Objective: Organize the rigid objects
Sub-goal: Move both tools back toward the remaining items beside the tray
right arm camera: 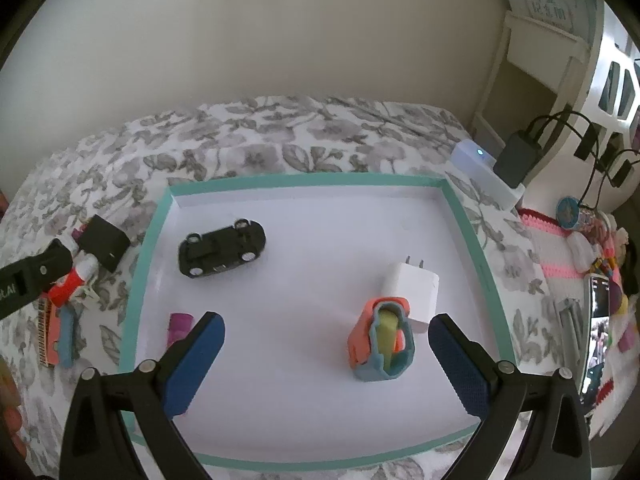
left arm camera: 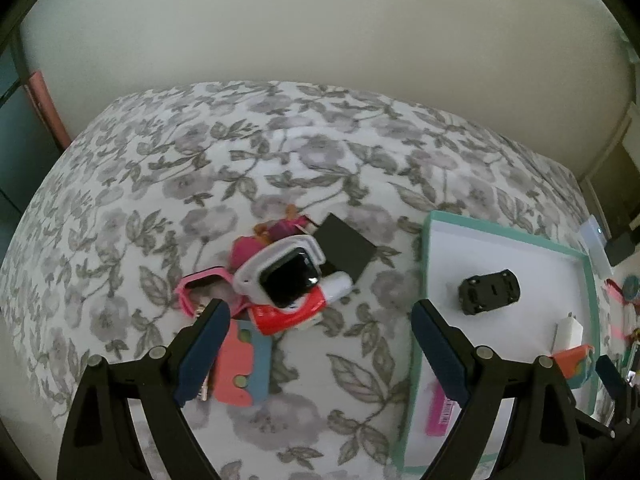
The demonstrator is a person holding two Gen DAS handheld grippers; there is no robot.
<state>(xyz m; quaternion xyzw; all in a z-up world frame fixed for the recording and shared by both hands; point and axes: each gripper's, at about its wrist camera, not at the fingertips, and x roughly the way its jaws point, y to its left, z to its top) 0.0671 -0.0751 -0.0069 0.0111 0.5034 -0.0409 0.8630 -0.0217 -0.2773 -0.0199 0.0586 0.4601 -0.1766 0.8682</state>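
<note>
A white tray with a teal rim (right arm camera: 304, 178) lies on the floral bedspread (left arm camera: 200, 160). In it are an upturned black toy car (right arm camera: 222, 248), a white charger (right arm camera: 414, 292), an orange-and-blue holder (right arm camera: 382, 340) and a pink item (right arm camera: 180, 326). My right gripper (right arm camera: 326, 320) is open over the tray. The holder stands between its jaws, nearer the right finger and untouched. My left gripper (left arm camera: 318, 312) is open just short of a pile: a smartwatch with a pale band (left arm camera: 280, 276), a red tube (left arm camera: 286, 314), a pink watch (left arm camera: 204, 284), a black box (left arm camera: 346, 246) and a salmon-and-blue piece (left arm camera: 240, 364).
The tray's rim (left arm camera: 426, 280) lies right of the left gripper. Beyond the bed's right edge are a white device with a blue light (right arm camera: 476, 164), a black adapter with cables (right arm camera: 518, 156), a pink crocheted cloth (right arm camera: 552, 232) and a phone (right arm camera: 598, 308). A wall is behind.
</note>
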